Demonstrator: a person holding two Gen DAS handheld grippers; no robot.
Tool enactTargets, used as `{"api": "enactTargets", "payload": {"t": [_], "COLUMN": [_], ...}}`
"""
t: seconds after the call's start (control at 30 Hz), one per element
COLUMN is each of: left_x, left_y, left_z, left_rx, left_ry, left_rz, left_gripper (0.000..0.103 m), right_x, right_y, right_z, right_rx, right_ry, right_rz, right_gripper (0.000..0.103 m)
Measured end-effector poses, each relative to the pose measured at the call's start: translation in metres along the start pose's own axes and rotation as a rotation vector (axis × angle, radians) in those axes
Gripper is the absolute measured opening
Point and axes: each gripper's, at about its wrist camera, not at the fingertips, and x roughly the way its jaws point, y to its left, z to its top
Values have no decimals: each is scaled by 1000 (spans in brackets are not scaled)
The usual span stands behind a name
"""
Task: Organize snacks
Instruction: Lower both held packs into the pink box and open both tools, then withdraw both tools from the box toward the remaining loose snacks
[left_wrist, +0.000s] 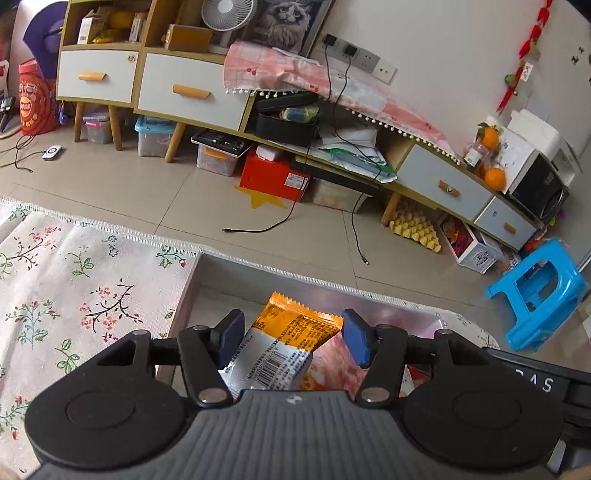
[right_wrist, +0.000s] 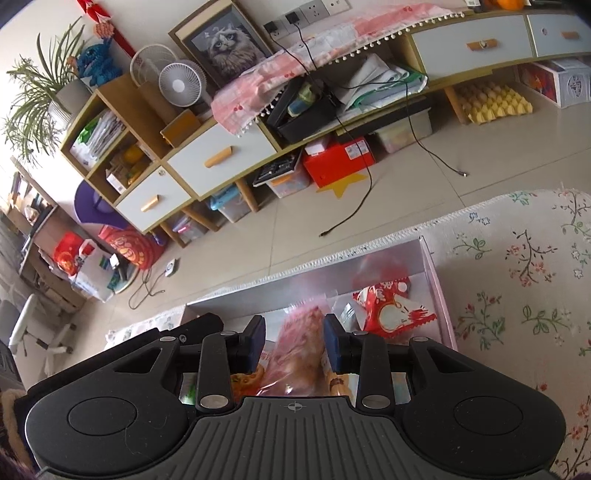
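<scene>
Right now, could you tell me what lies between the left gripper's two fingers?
In the left wrist view, an orange-and-silver snack packet lies between the left gripper's fingers, over the open box.
</scene>
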Motion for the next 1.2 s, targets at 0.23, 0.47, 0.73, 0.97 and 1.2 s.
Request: {"api": "enactTargets", "payload": {"t": [0.23, 0.47, 0.73, 0.97, 1.2], "left_x": [-6, -19, -48, -71, -88], "left_y": [-6, -11, -13, -16, -15], "left_z": [2, -2, -8, -19, -35], "left_rx": [17, 50, 78, 108, 153], "left_ry": [-20, -19, -39, -23, 22], "left_rz": [7, 30, 76, 83, 97], "left_gripper": [67, 73, 80, 85, 87], "right_x": [-4, -21, -52, -82, -103], "right_y": [1, 2, 6, 15, 24], "right_z": [2, -2, -7, -19, -39], "right_rx": [-13, -17, -48, -75, -118], "right_ry": [3, 9, -1, 4, 52], "right_rz": [6, 3, -23, -17, -52], "right_gripper": [38, 50, 56, 64, 68]}}
